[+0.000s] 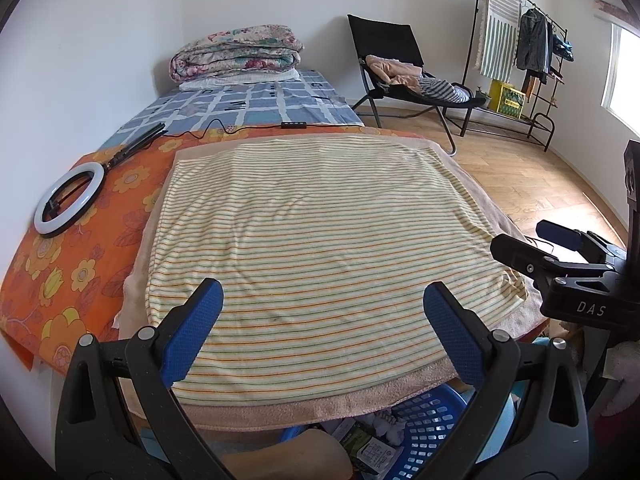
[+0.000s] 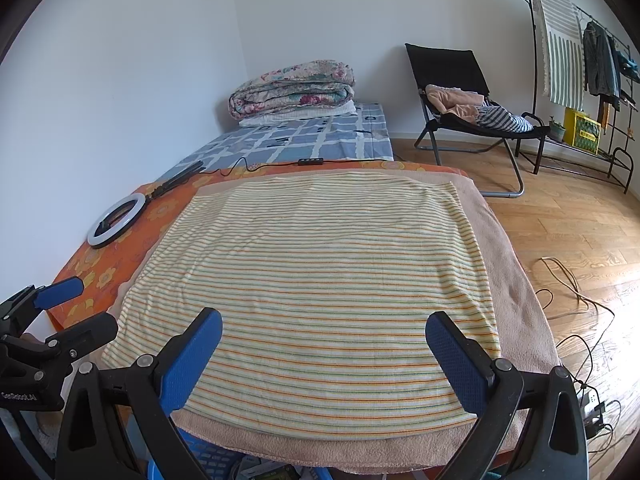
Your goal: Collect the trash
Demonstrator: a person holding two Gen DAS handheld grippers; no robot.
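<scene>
Blue-padded left gripper (image 1: pixel 323 334) hovers with fingers spread wide and empty over the striped towel (image 1: pixel 320 232); trash (image 1: pixel 370 442) lies below in the blue basket (image 1: pixel 430 430). From the right wrist, the right gripper (image 2: pixel 324 354) likewise gapes empty above that towel.

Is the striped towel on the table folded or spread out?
Spread out: the striped towel lies flat in one layer, all edges showing.

my views are bright with daylight from the window (image 1: pixel 624 76) at right — sun glare on the floor (image 2: pixel 580 240), heavy fisheye bending and dark corners, everything mostly sharp.
</scene>
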